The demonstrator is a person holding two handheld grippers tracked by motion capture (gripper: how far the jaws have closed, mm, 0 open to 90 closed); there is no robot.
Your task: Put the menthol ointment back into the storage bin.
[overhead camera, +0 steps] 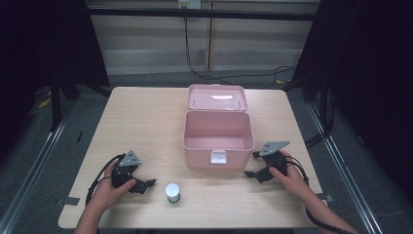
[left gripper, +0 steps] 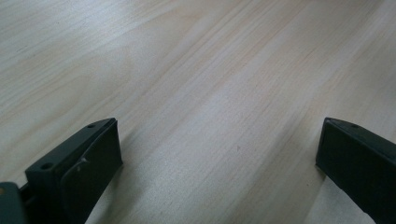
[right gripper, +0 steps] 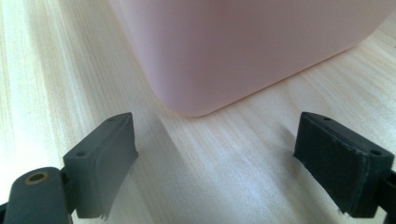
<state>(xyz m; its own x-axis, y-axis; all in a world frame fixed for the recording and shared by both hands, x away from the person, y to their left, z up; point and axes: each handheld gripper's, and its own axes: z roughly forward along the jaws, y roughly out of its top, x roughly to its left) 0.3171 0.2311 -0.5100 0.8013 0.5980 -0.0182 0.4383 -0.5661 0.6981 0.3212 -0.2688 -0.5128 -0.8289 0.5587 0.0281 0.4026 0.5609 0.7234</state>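
Pink box (overhead camera: 217,138): lid open, on tabletop (overhead camera: 146,122), corner just ahead of right gripper (overhead camera: 253,165) jaws.
White jar (overhead camera: 172,192): upright, just beyond left gripper (overhead camera: 148,184) jaws.
Jaws: both pairs wide, empty.

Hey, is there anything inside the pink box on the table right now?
No, in the high view the pink box stands open with a bare floor, and the small white jar sits outside it on the table.
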